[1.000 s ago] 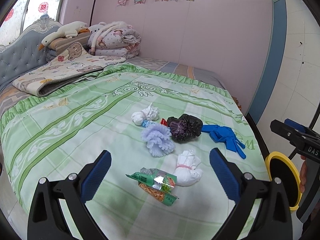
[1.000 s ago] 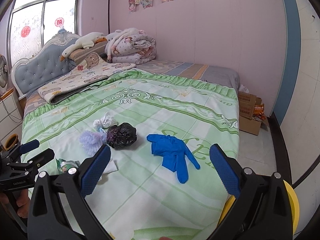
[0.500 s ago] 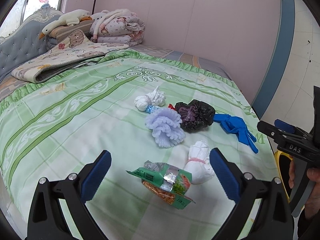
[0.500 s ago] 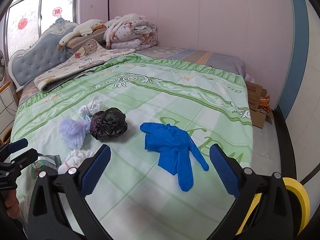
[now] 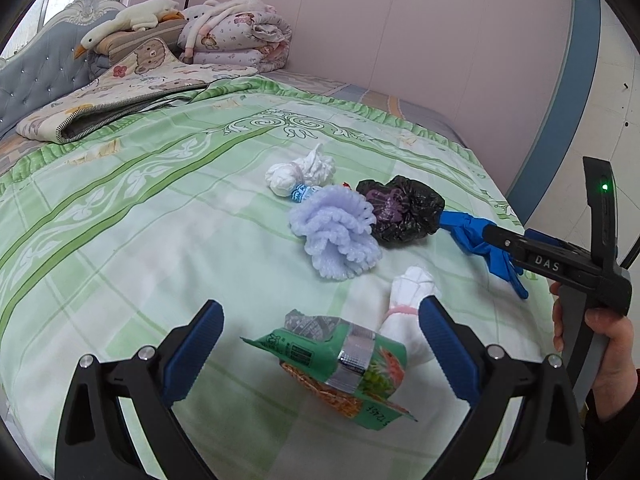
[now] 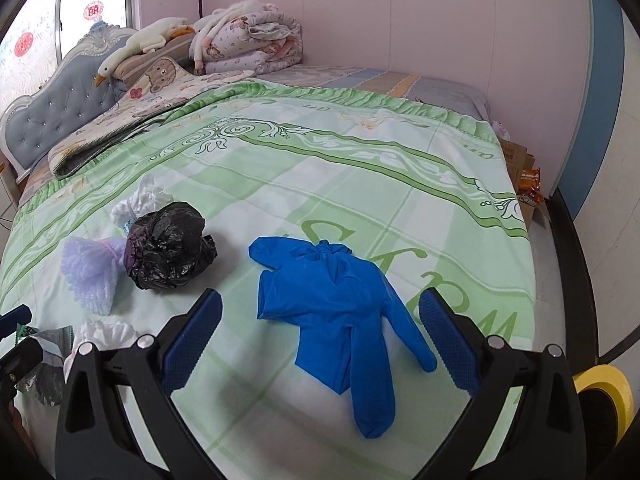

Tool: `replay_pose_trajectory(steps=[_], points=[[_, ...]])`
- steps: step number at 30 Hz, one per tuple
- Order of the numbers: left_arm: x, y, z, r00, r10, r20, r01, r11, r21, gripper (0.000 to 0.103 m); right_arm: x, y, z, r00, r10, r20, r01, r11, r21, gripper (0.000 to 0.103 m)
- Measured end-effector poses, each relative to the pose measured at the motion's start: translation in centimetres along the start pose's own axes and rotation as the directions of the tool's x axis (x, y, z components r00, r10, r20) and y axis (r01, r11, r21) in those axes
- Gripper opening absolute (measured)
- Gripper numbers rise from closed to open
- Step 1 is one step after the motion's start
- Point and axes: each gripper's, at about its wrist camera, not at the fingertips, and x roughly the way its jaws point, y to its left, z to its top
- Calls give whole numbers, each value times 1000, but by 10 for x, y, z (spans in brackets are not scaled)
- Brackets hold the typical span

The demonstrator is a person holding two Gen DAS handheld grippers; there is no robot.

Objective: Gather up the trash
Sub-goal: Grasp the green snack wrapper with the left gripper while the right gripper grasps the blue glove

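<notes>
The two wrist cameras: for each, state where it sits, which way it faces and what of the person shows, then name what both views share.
Left wrist: on the left gripper, facing across the bed at the green snack wrapper; the right gripper and a hand show.
Right wrist: on the right gripper, facing the blue glove; the left gripper's tip shows at the left edge.
Shared: black bag, glove, green bedspread.

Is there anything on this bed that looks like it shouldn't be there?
Yes. Litter lies on the green bedspread: a knotted blue glove, a crumpled black bag, a torn green snack wrapper, two tied white bundles and a lilac foam net. Both grippers are open, holding nothing.
</notes>
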Motion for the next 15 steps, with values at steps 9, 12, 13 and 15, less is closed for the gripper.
replay_pose_trajectory(steps=[9, 12, 13, 15], points=[[14, 4, -1, 997, -55, -51, 54, 998, -20, 70, 31, 5, -5, 998, -9, -57, 8, 1000, -10, 94], [19, 2, -2, 995, -73, -68, 72, 997, -16, 64, 39, 5, -6, 997, -13, -75, 13, 1000, -7, 82], [19, 1, -2, 994, -78, -71, 77, 997, -15, 63, 42, 5, -6, 996, -23, -83, 22, 1000, -6, 78], [20, 0, -2, 994, -86, -69, 86, 996, -14, 63, 44, 5, -6, 996, -21, -87, 21, 1000, 2, 77]])
